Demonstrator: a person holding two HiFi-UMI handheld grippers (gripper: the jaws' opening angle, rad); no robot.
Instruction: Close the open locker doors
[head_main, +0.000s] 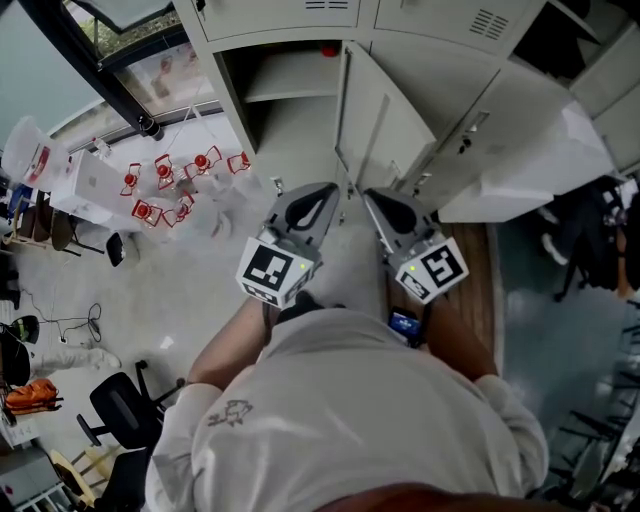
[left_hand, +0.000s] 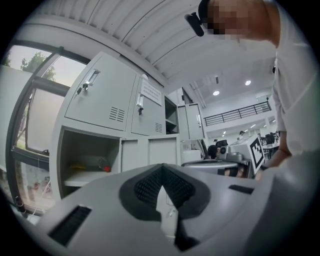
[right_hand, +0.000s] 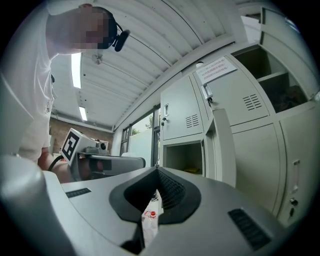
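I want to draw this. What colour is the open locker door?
The open locker door is plain pale grey. It shows best in the head view.

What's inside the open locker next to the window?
A shelf holding a yellowish item and something red, both too small to identify. Below the shelf, the left gripper blocks the view.

A pale grey locker door (head_main: 380, 115) hangs wide open, swung out toward the right gripper (head_main: 372, 198) and just ahead of it. Its open locker (head_main: 285, 85), with a shelf (head_main: 290, 78) inside, is ahead of the left gripper (head_main: 333, 192).
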